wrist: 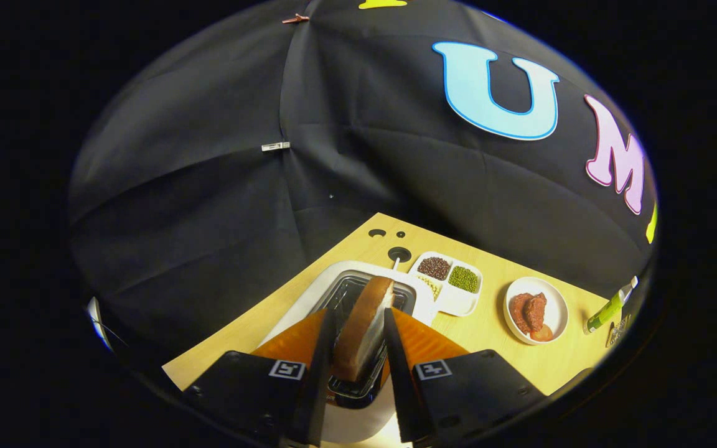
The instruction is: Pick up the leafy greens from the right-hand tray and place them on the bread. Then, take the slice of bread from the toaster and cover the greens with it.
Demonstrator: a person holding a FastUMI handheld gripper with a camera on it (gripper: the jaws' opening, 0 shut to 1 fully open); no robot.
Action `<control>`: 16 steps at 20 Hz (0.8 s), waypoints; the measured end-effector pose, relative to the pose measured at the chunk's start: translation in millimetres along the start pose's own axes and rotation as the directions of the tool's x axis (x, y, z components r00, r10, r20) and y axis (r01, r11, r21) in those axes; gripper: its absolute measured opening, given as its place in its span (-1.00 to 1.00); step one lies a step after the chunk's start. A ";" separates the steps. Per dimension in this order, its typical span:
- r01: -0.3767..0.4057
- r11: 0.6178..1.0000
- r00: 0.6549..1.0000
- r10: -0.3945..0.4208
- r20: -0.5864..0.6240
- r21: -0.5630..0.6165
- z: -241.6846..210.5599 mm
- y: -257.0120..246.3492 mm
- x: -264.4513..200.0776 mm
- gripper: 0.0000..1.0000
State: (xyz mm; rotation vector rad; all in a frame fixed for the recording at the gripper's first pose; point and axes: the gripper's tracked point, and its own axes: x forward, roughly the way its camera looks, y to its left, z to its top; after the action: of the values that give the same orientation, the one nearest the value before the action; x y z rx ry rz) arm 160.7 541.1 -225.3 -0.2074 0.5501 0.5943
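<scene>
Above toaster [358, 298], gripper [358, 348] clamping bread slice [365, 330], no legible writing

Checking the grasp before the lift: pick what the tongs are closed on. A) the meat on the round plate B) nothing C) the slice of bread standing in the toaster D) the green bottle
C: both fingers of the tongs press the sides of the slice of bread standing over the toaster slot.

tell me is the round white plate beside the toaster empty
No, the round plate holds reddish-brown food, while the claw grips the bread slice over the toaster.
</scene>
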 end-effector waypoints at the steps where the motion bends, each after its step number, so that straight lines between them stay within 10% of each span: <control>1: 0.013 1.000 1.000 -0.013 -0.005 0.003 -0.9 -2.0 -0.1 -0.15; 5: 0.024 0.999 1.000 -0.024 -0.017 0.037 1.5 -9.5 2.3 -0.62; 16: -0.059 0.992 0.995 0.050 0.083 0.108 54.9 -24.9 -48.1 -0.71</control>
State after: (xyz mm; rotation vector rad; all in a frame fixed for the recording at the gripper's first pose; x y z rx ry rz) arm 165.6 516.7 -152.3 -0.0633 0.5105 0.6209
